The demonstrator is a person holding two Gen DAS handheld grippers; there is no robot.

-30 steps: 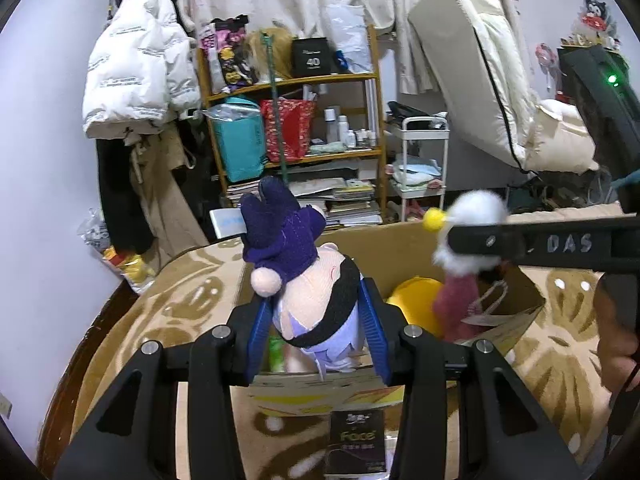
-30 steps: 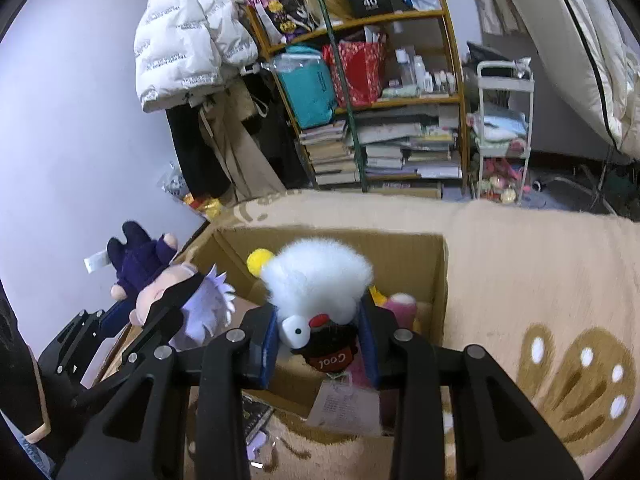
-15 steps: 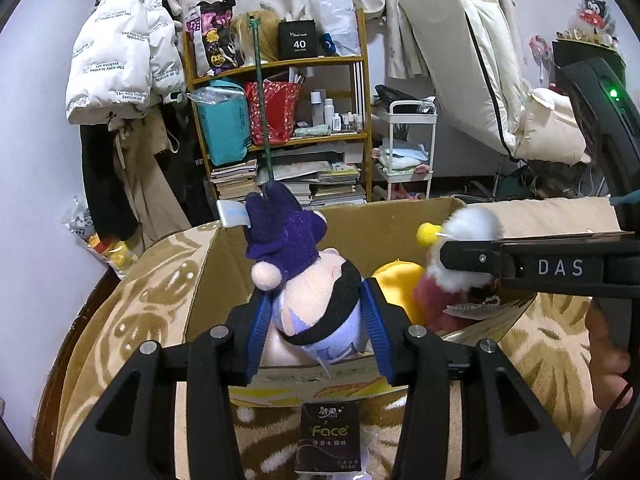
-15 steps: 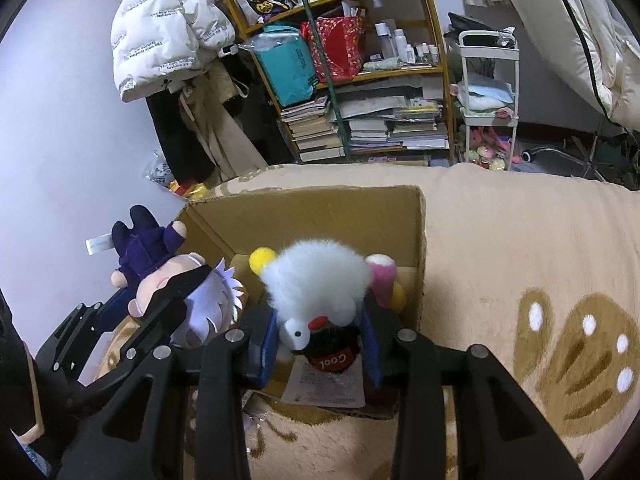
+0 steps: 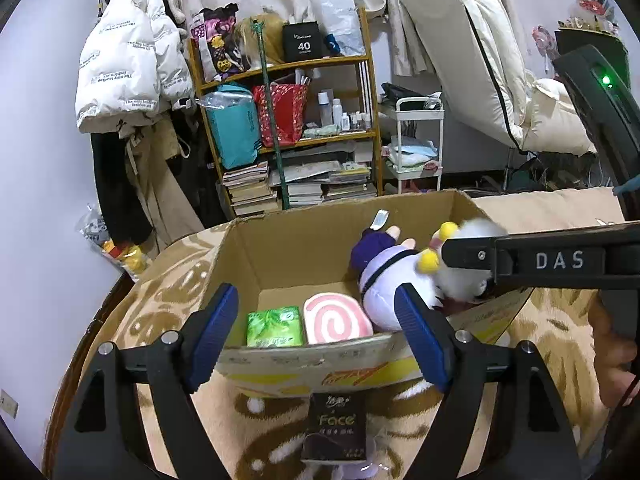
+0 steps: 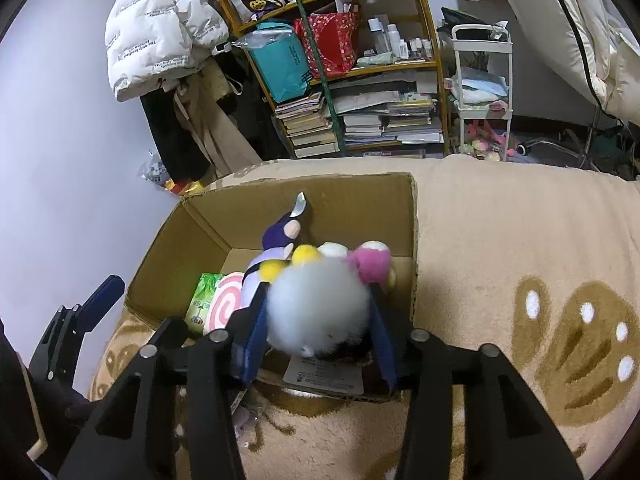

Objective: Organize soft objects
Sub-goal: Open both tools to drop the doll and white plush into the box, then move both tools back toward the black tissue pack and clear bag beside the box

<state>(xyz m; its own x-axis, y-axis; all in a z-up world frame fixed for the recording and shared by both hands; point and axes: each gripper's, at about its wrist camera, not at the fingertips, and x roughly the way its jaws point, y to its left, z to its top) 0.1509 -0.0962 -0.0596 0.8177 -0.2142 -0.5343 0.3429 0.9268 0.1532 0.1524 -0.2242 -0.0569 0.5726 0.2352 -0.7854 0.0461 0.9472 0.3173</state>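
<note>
An open cardboard box sits on a patterned blanket. My left gripper is open and empty over the box's near edge. A purple-and-lilac plush doll lies inside the box beside a pink swirl roll cushion and a green tissue pack. My right gripper is shut on a white fluffy plush toy, held at the box's right near corner. A pink plush lies in the box behind it.
A black "Face" packet lies on the blanket in front of the box. A cluttered shelf, a white trolley and hanging coats stand beyond the bed.
My left gripper opened and let go of the purple-and-lilac doll, which dropped into the box. My right gripper lowered the white fluffy toy toward the box.
</note>
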